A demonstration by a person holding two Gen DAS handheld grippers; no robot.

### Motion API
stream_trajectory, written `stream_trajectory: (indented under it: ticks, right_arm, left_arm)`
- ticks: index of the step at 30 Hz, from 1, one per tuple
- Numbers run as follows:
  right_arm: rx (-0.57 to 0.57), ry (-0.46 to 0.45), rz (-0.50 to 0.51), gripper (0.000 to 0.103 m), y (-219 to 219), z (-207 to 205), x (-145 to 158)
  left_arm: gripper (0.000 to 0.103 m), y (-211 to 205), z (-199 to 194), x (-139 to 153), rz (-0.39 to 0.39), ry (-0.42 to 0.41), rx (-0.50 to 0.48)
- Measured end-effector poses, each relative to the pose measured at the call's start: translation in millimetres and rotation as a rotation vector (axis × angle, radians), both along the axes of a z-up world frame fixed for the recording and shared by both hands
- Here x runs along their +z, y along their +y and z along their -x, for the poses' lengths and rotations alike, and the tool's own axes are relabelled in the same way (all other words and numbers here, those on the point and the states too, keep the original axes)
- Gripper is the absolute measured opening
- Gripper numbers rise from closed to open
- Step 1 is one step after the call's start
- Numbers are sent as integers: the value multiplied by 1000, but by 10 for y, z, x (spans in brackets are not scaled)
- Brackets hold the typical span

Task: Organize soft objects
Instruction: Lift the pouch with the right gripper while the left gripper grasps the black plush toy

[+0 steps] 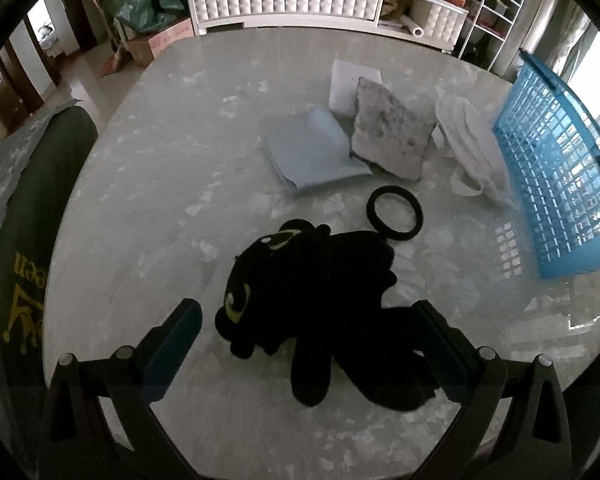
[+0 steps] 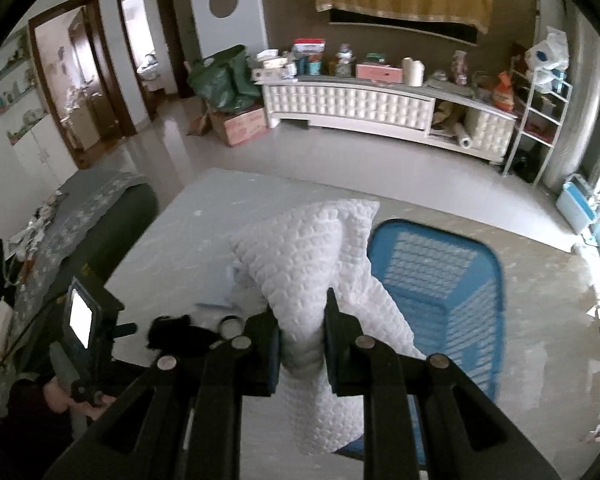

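Observation:
My left gripper point(image 1: 304, 320) is open, its fingers on either side of a black plush dragon point(image 1: 316, 308) lying on the marble table point(image 1: 160, 184). Behind the plush lie a black ring point(image 1: 395, 213), a folded light blue cloth point(image 1: 316, 152), a grey speckled pad point(image 1: 392, 132), a white foam block point(image 1: 350, 84) and a white quilted item point(image 1: 468, 140) beside the blue basket point(image 1: 560, 176). My right gripper point(image 2: 302, 344) is shut on a white quilted cloth point(image 2: 320, 256) and holds it in the air above the table, next to the blue basket point(image 2: 440, 280).
A dark green chair back point(image 1: 40, 208) stands at the table's left edge. A white cabinet point(image 1: 300, 0) and a wire shelf point(image 1: 496, 12) stand beyond the table. The left gripper's body with a lit screen point(image 2: 82, 320) shows in the right wrist view.

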State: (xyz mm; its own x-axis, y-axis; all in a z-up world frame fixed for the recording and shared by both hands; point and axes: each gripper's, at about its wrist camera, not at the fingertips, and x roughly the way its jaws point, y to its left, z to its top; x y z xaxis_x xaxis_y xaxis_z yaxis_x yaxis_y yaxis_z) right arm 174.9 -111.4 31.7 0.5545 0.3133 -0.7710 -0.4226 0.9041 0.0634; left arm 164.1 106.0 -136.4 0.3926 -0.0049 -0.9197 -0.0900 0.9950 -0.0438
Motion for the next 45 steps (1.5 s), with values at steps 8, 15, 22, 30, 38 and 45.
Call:
stream_trajectory:
  ticks: [8,15,22,30,38,45]
  right_arm:
    - [-85,-11,87,17,-344,-216,-89]
    - [-88,35,194,17,-398,-344,-418]
    - [-2,148,346,17,-250,-360,-1050]
    - [84,262,402,17,-147,-336,-1503]
    - [133,349,387,18,-171,-381,-1621]
    - [152,393,372,25,-201,-433,-1691]
  left_arm:
    - [103,-6,-197,-220,26,32,19]
    - [103,-67,-333,-482,-30,87,12]
    - [103,-53,-403,-604,-20,78,7]
    - [103,-56,-459,-640,-27,54,-17]
    - [90,-161,-410,-552,-32,21,-47]
    - [80,-154,-369,-498,-32,-4,-61]
